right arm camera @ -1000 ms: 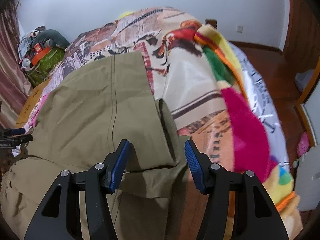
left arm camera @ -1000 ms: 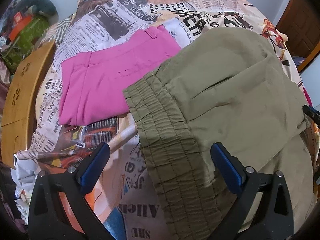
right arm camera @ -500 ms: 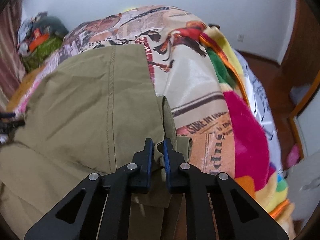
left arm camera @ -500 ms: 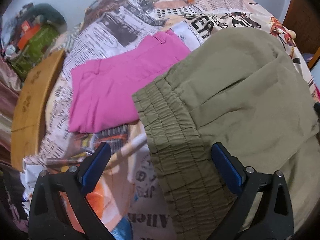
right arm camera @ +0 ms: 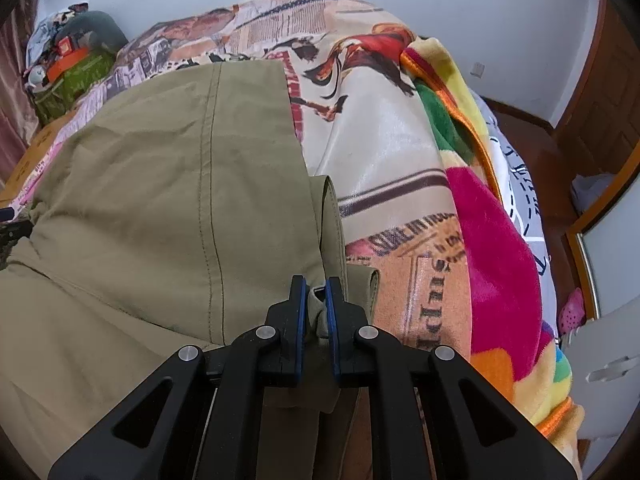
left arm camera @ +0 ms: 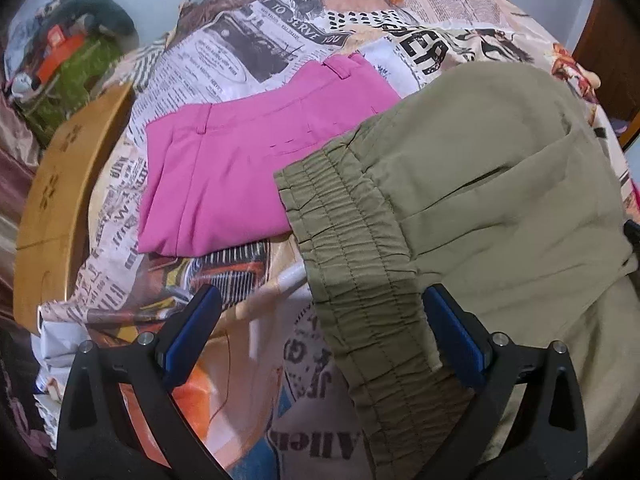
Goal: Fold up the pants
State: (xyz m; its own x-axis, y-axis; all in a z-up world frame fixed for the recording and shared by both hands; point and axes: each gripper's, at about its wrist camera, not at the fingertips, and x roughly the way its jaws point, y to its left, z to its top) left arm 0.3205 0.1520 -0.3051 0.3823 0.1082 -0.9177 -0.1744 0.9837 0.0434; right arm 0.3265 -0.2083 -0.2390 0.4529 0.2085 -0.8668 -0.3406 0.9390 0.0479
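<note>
Olive-green pants (left arm camera: pixel 480 184) lie on the bed, partly folded over. Their elastic waistband (left arm camera: pixel 352 272) runs between the fingers of my left gripper (left arm camera: pixel 324 332), which is open just above it. In the right wrist view the pants (right arm camera: pixel 160 200) spread to the left, and my right gripper (right arm camera: pixel 316 308) is shut on the hem end of a pant leg (right arm camera: pixel 318 304) at the near edge. The lower layer of the pants hangs toward me.
Folded pink pants (left arm camera: pixel 248 168) lie left of the olive ones on the newspaper-print bedspread (left arm camera: pixel 224 64). A wooden headboard (left arm camera: pixel 52 200) is at the left. A bright fleece blanket (right arm camera: pixel 496 248) lies at the right edge of the bed, with wooden floor (right arm camera: pixel 560 168) beyond.
My right gripper has closed on the pant leg's hem end. My left gripper has stayed open over the waistband, shifting only slightly.
</note>
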